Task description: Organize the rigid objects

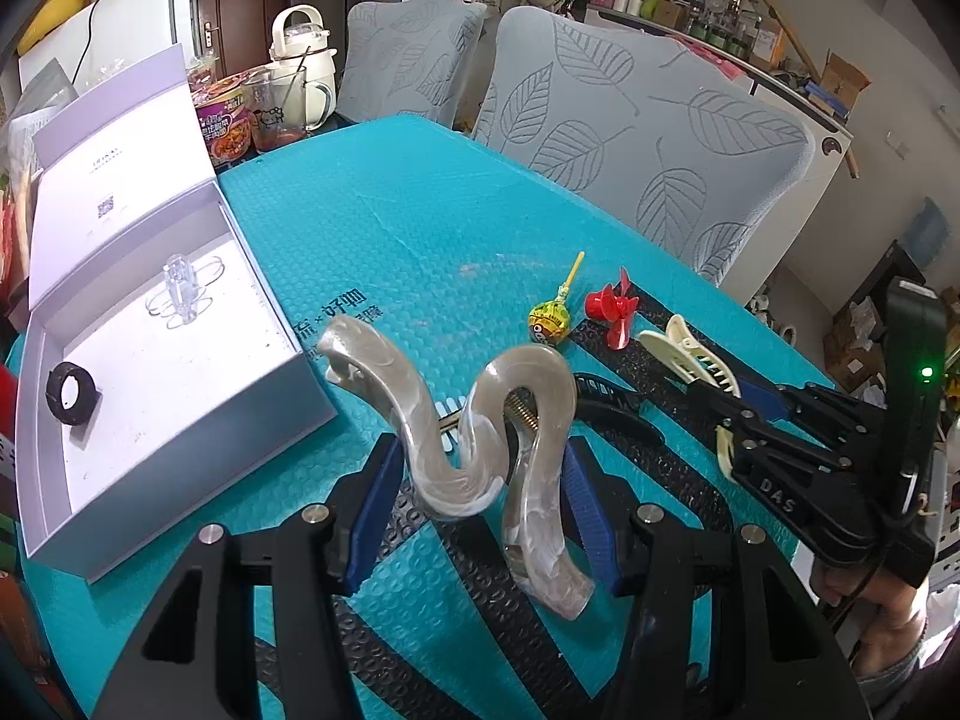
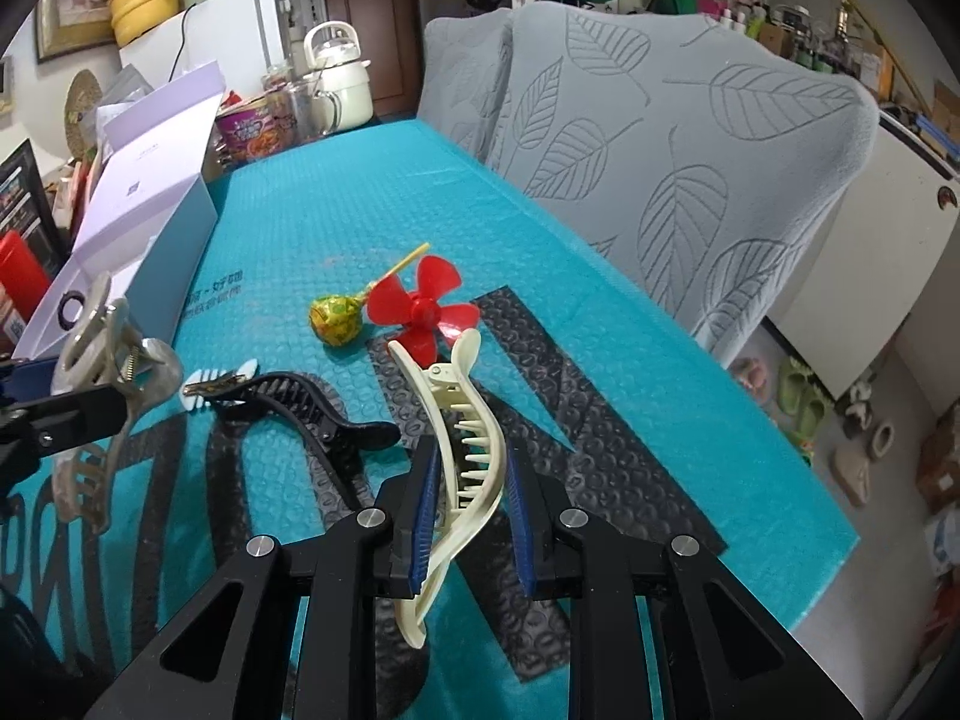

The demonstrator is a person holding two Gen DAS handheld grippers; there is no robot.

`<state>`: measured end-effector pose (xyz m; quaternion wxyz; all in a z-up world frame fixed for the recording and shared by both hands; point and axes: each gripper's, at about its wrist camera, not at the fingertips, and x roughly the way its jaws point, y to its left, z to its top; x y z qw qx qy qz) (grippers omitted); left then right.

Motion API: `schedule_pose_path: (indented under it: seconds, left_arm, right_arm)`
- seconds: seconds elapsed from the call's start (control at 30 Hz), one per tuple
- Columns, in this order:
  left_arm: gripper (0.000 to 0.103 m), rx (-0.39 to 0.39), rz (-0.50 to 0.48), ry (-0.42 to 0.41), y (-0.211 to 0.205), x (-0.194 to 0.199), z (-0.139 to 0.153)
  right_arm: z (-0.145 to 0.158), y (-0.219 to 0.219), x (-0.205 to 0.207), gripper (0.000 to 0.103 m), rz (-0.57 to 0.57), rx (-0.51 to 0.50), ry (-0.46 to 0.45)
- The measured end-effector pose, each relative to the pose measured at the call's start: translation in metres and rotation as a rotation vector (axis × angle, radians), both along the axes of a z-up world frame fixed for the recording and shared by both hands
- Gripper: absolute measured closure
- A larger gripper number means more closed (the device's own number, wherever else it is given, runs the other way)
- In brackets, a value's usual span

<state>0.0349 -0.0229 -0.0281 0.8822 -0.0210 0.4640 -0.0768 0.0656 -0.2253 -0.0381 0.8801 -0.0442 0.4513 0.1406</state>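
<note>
Through the left wrist camera, I am watching my left tongs (image 1: 474, 516) grasping a wavy, pearly translucent plastic hair claw (image 1: 480, 456), its blue pads pressing on both sides while the claw is hanging above the teal bubble-textured mat on the bench (image 1: 420, 222). To the left, an open white cardboard box (image 1: 180, 420) is holding a black ring (image 1: 71, 393) and a clear plastic clip (image 1: 183, 294). Further right, a yellow-wrapped lollipop (image 1: 549, 324), a red plastic propeller (image 1: 615, 309) and a black hair clip (image 1: 618, 414) are lying on the mat.

Through the right wrist camera, I am seeing my right tongs (image 2: 468, 516) clenched on a cream plastic toothed hair clip (image 2: 474, 450), which is standing tilted between the pads with its lower end near the mat. The black clip is lying just to its left, the lollipop and propeller just beyond it.
</note>
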Motion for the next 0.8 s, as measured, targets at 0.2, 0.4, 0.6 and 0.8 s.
schedule_pose_path:
  seconds: [0.2, 0.4, 0.6, 0.8]
  left_arm:
    - [0.049, -0.009, -0.010, -0.011, 0.005, -0.007, 0.002]
    - [0.049, -0.006, 0.014, -0.033, 0.014, -0.019, 0.008]
    - [0.049, 0.003, 0.055, -0.051, 0.026, -0.035, 0.012]
    - [0.049, 0.012, 0.107, -0.071, 0.041, -0.052, 0.018]
  right_arm:
    - [0.017, 0.005, -0.011, 0.082, 0.017, -0.001, -0.029]
    - [0.029, 0.021, -0.023, 0.082, 0.068, 0.009, -0.055]
    - [0.037, 0.042, -0.033, 0.082, 0.135, 0.023, -0.070]
    - [0.042, 0.063, -0.043, 0.082, 0.212, 0.047, -0.075]
